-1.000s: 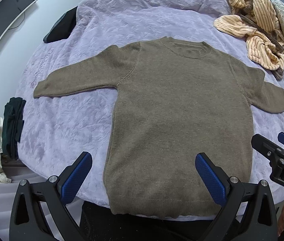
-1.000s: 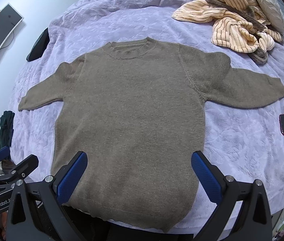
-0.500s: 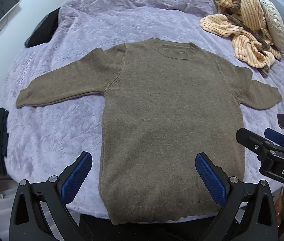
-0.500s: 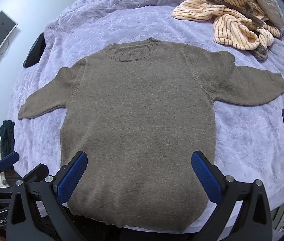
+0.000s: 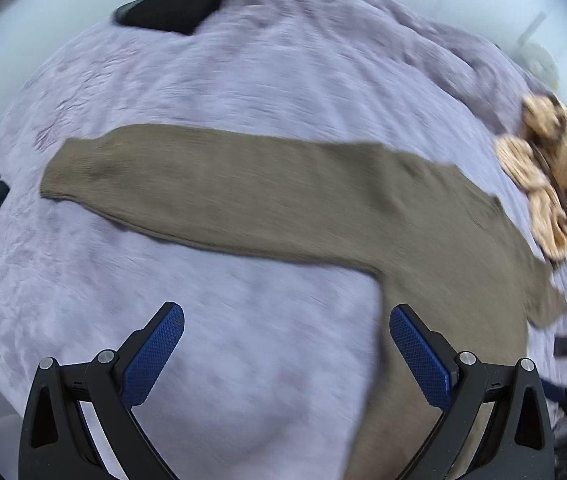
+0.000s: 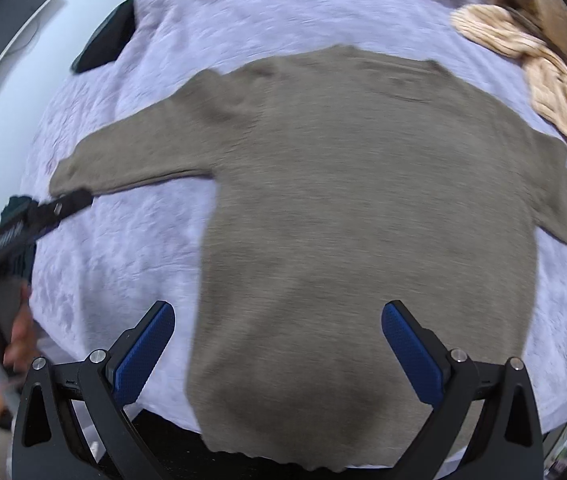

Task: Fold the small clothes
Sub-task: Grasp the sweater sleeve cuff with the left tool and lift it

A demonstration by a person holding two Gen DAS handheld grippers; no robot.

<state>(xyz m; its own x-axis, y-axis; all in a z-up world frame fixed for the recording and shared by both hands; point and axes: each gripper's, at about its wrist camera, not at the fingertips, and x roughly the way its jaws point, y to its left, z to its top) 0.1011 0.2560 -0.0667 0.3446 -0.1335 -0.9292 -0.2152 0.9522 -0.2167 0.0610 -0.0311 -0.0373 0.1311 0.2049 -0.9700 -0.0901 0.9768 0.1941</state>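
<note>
Brown sweater [image 6: 363, 200] lying flat on lavender bedspread [image 5: 203, 80], left gripper [image 5: 283, 354] hovering open near the sweater's left sleeve [image 5: 203, 196], right gripper [image 6: 277, 350] hovering open over its hem, striped garment [image 6: 523, 48] beyond its shoulder

Brown sweater sleeve [image 5: 219, 188] flat on lilac bedspread [image 5: 243, 80], beyond spread-fingered left hand-held gripper [image 5: 283, 344].

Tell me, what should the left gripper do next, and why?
Probably close on the cuff of the sweater's sleeve to fold it inward: the sweater lies flat and unfolded, and the left gripper, jaws open, sits right by that cuff.
</note>
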